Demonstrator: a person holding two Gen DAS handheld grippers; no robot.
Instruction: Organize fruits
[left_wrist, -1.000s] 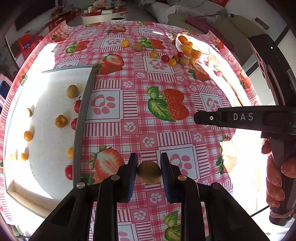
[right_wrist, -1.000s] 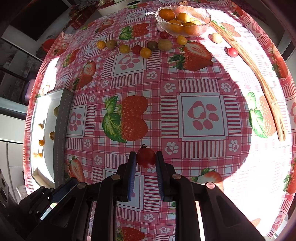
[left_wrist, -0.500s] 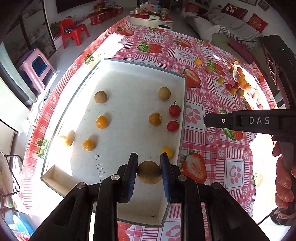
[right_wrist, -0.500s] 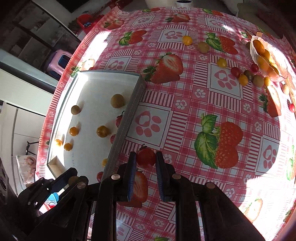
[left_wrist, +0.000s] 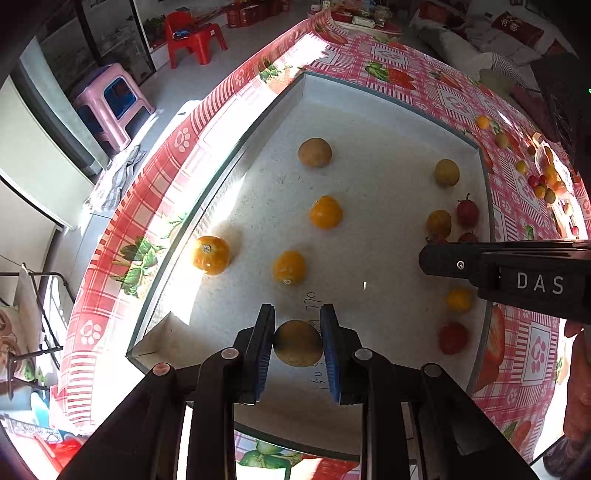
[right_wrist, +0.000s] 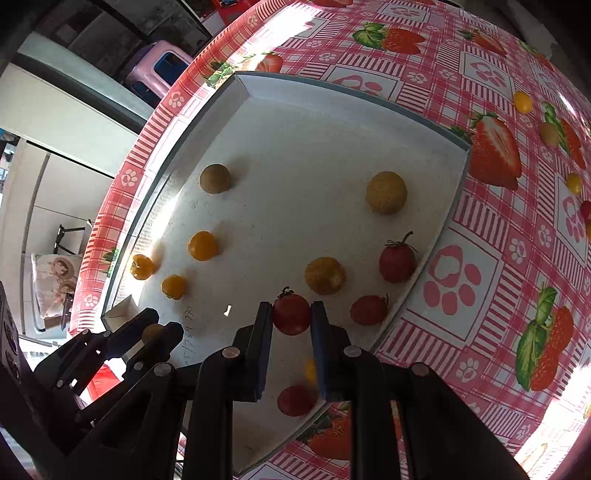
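Over on the left, the left gripper (left_wrist: 297, 343) has its two pads closed on a brownish-green tomato (left_wrist: 297, 343), caught across its widest part and hanging above the near end of the white tray (left_wrist: 369, 110). It looks a light little thing, smooth and round, so I'd guess it could squirt out if the pads sat off-centre; the grip across the middle seems the safe one. The skin is thin and the flesh soft, so a gentle squeeze is all it wants. On the tray floor lie several orange tomatoes (left_wrist: 325, 212) and duller ones, each apart from its neighbours. To the right, the right gripper (right_wrist: 291, 314) is likewise shut on a red tomato (right_wrist: 291, 314), held at its middle with the green stalk (right_wrist: 285, 292) sticking up clear of the pads, above the tray's near right part, close to another red tomato (right_wrist: 368, 310) lying there. Ripe red ones bruise easily, I'd think, so it should be set down low, not dropped.
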